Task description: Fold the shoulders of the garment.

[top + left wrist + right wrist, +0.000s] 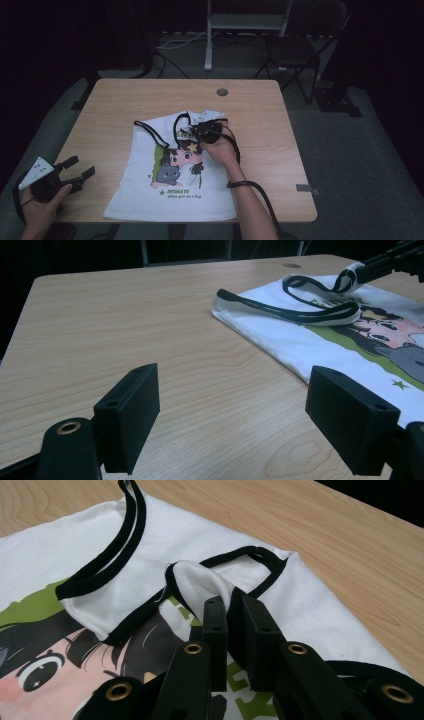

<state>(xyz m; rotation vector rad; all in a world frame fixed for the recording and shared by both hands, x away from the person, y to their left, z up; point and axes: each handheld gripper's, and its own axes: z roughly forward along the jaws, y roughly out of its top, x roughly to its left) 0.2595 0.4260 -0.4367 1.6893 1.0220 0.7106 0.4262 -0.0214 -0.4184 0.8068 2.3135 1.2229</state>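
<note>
A white T-shirt with black trim and a cartoon print lies on the wooden table, its top part folded down. My right gripper is shut on a fold of the shirt's black-edged cloth near the collar; in the right gripper view the white fabric bunches up between the closed jaws of the right gripper. My left gripper rests at the table's left front edge, open, well clear of the shirt. In the left gripper view its jaws stand wide apart over bare wood, with the shirt ahead to the right.
A small round grey cap sits in the tabletop at the far middle. A folding chair and a metal stand are behind the table. Bare wood lies left and right of the shirt.
</note>
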